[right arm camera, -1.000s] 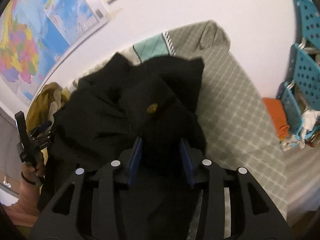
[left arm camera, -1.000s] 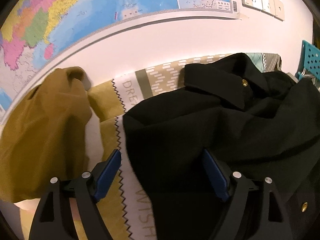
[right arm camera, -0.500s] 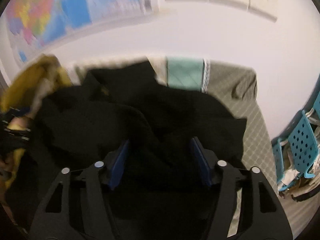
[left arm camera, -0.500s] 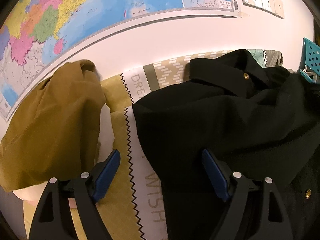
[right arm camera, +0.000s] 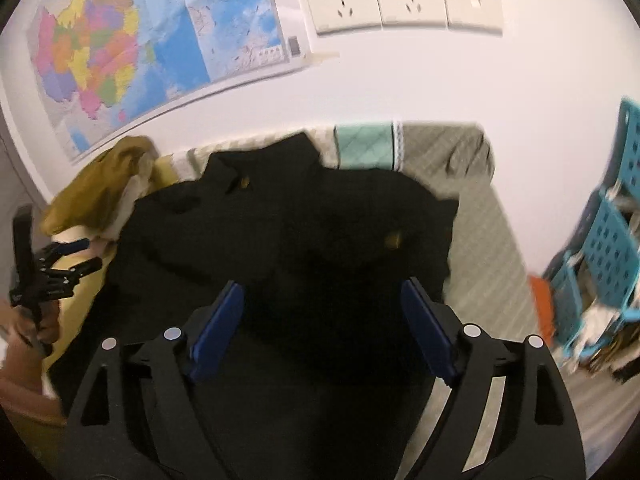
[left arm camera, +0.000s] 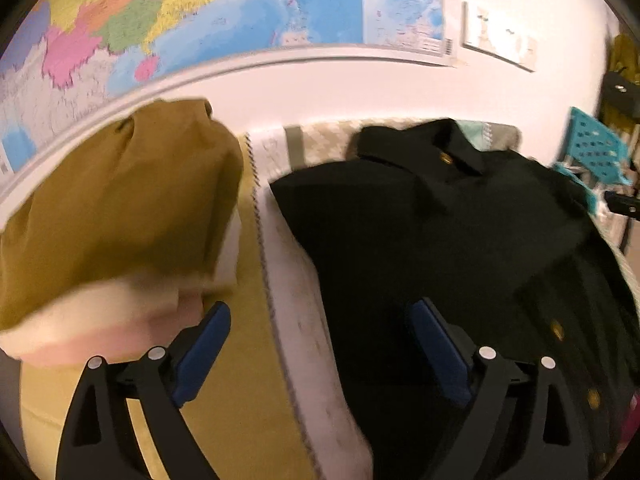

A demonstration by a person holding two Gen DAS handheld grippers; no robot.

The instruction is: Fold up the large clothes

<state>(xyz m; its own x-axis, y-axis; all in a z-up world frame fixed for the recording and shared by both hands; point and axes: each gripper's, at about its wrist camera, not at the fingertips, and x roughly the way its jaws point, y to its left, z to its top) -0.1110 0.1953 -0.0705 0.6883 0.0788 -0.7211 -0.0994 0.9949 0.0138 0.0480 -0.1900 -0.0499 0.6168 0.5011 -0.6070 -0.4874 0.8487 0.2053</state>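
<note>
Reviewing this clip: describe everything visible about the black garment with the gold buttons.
The black collared garment with gold buttons looks like matte woven cloth. It lies spread but rumpled on the patterned bed cover, collar toward the wall. One gold button sits at the collar, more run down the front placket in the left wrist view. Its left edge lies apart from the mustard-yellow garment. The right gripper has just been opening above it; its pads do not pinch the cloth.
</note>
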